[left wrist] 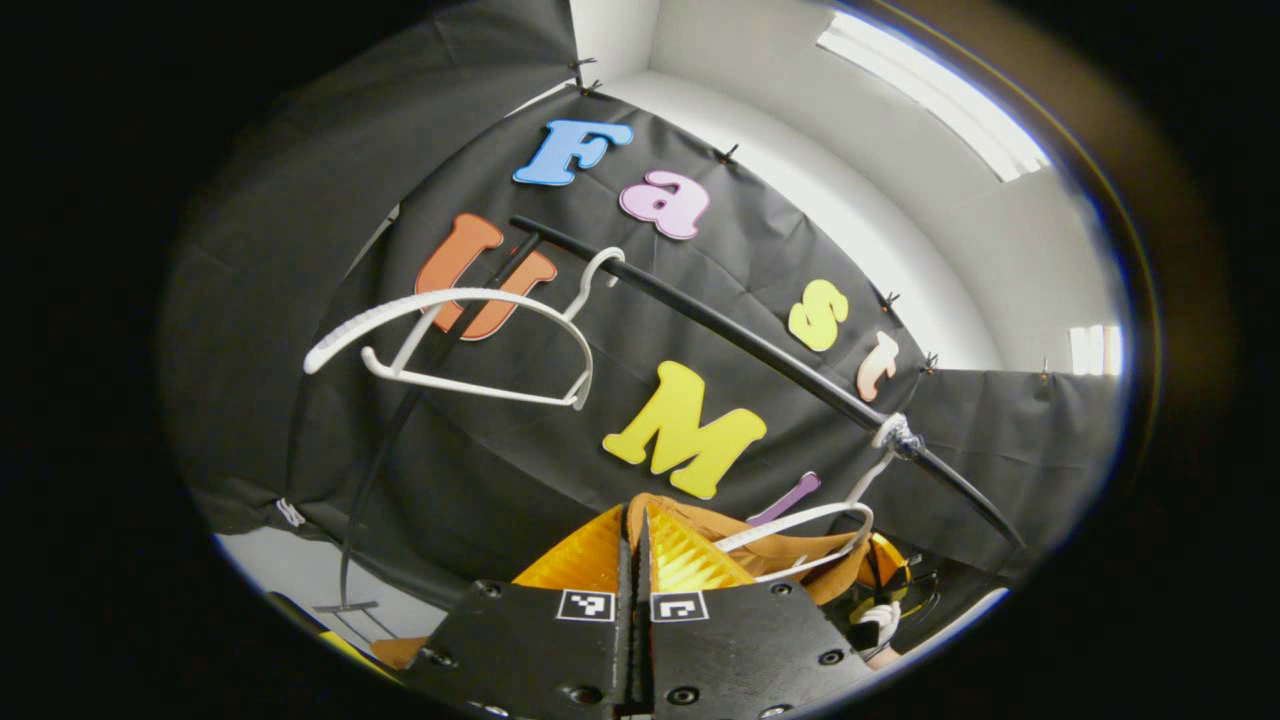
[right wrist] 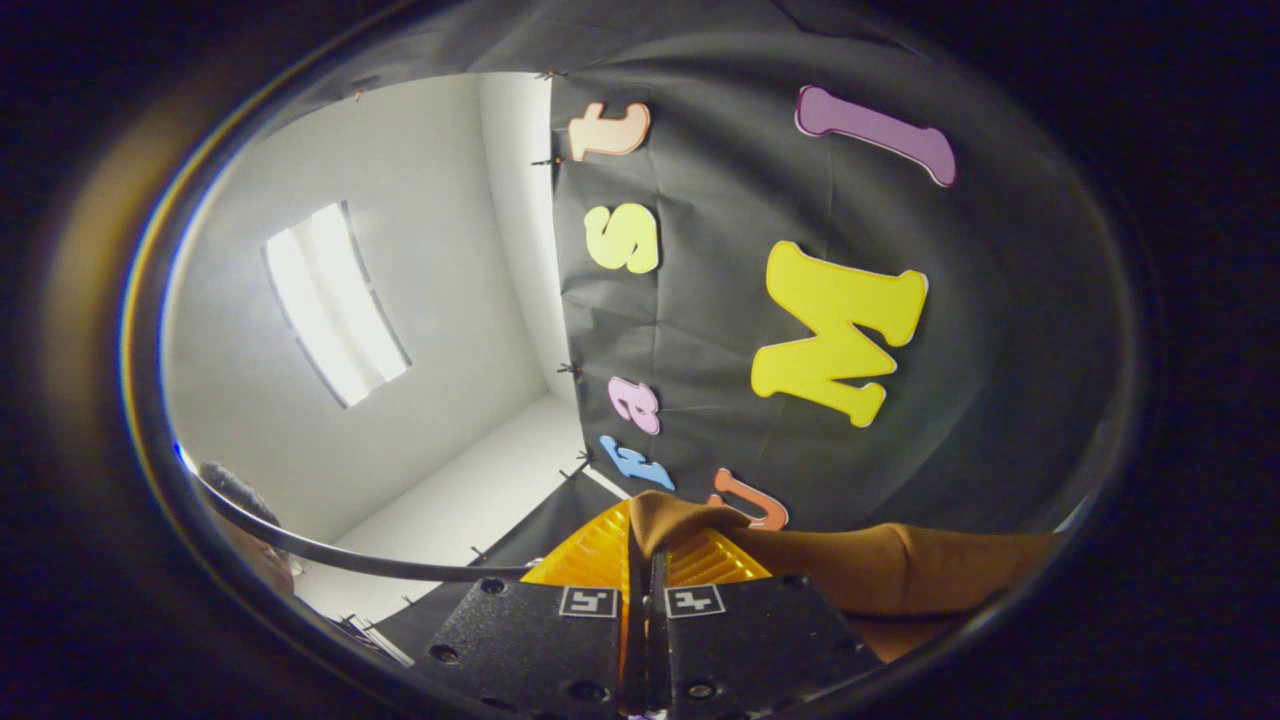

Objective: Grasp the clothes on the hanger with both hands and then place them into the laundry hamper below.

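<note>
Along the black rail (left wrist: 760, 350) in the left gripper view, hangs one bare white hanger (left wrist: 450, 340) toward its upper end and a second white hanger (left wrist: 810, 535) near its lower end, the latter lying against the brown garment (left wrist: 790, 555). Low in that view, shows the left gripper (left wrist: 633, 545) with fingers drawn together on a fold of the garment, cloth pinched between them. Beyond the garment, shows the other gripper (left wrist: 880, 590), farther off, state unclear from here. Low in the right gripper view, shows the right gripper (right wrist: 645, 545) likewise closed on the garment's edge, cloth trailing off to the right. Cannot tell where the hamper stands.
</note>
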